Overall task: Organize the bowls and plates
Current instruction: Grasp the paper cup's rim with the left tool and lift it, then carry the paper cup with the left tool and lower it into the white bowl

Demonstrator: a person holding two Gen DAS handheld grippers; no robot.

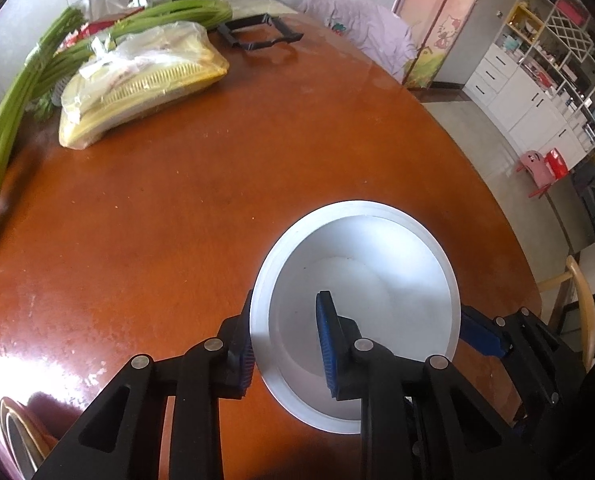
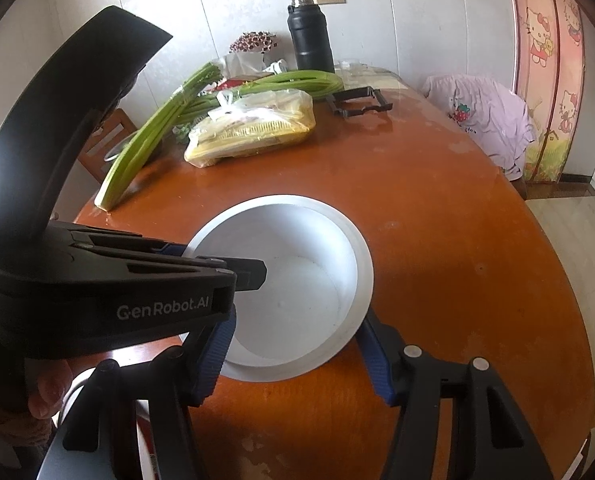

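On the round brown surface (image 1: 201,184) a white bowl (image 1: 361,280) stands near the front edge, on its right part in the left wrist view. It is upright and its inside is bare. Both tools are at this bowl.

Along the far left edge lie long green celery stalks (image 1: 5,128), and beside them, more toward the middle, a clear bag with a yellow ribbed thing inside (image 1: 145,80). Behind the bag, at the far edge, stands a black thermos bottle (image 2: 310,36), and near it lies a flat black plastic frame (image 1: 259,32). A bunch of small dark red flowers (image 2: 254,42) is against the wall at the far edge.

The left tool (image 1: 285,344) pinches the left rim of the bowl: one blue pad is outside the wall and the other is inside, and they are pressed together on the wall.

The right tool (image 2: 293,364) is at the near side of the bowl. Its two blue fingers (image 2: 373,364) are on both sides of the near rim, spread only partly. Whether its pads press on the bowl, I cannot tell. A thumb (image 2: 47,392) of the person is visible under the body of the left tool in the right wrist view.
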